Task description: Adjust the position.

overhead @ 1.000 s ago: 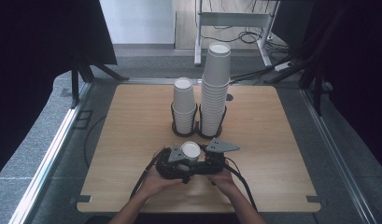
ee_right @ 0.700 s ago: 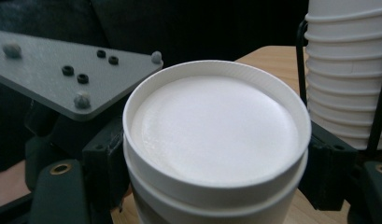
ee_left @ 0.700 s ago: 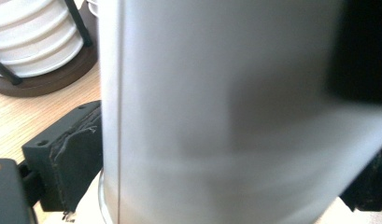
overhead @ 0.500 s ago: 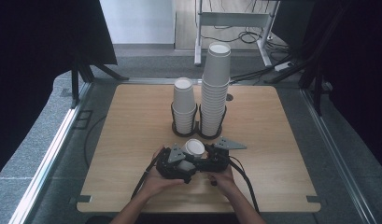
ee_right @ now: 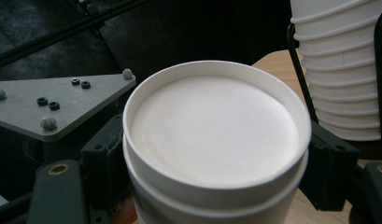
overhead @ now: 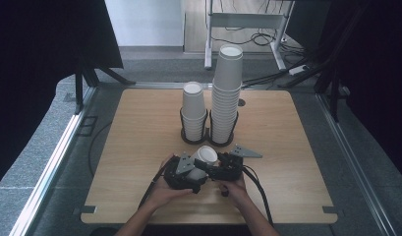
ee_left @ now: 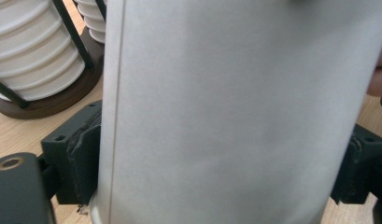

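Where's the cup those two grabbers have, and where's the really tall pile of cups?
paper cup [overhead: 204,156], high view, on its upturned white bottom.
tall stack of cups [overhead: 227,93], high view, on the ribbed side near the middle.

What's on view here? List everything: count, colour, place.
held cups: two nested by the look, white, between both claws near the table's front
short cup stack: one, white, left holder
tall cup stack: one, white, right holder
holders: two, black wire, table centre
table: one, light wood
left claw: one, black, jaws just closed further, pads against held cups
right claw: one, black, jaws on held cups
hands: two, bottom edge
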`<control>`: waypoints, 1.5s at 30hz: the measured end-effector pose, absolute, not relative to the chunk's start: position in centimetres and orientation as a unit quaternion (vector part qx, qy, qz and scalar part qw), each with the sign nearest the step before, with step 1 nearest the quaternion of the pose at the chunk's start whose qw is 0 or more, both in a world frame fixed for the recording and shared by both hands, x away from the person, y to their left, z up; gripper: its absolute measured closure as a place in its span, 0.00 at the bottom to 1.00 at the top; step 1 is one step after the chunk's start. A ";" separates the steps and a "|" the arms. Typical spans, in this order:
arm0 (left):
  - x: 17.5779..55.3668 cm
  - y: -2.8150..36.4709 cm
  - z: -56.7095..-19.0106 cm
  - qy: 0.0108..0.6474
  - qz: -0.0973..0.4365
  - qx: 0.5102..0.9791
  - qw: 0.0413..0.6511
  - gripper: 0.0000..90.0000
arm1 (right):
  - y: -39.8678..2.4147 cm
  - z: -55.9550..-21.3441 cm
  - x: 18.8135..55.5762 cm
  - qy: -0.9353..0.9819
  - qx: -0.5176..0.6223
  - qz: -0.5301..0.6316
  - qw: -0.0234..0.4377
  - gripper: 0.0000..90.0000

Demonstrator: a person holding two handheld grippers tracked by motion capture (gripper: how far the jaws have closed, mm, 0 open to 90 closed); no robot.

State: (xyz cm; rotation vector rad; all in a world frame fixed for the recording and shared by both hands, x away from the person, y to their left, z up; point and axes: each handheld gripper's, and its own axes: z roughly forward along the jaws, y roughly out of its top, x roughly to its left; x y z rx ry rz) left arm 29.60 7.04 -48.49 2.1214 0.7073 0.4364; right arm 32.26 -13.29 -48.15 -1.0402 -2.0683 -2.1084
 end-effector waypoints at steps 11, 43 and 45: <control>29.9 7.3 -48.4 0.280 0.185 0.852 0.401 0.13 | -13.5 -47.5 32.3 -0.677 -0.325 -0.660 -0.024 0.16; 31.9 8.6 -46.5 0.276 0.227 0.859 0.366 0.13 | -14.8 -40.6 35.4 -0.871 -0.201 -0.443 -0.073 0.15; 32.0 8.5 -46.5 0.274 0.228 0.861 0.362 0.13 | -14.5 -40.4 35.5 -0.881 -0.192 -0.427 -0.072 0.15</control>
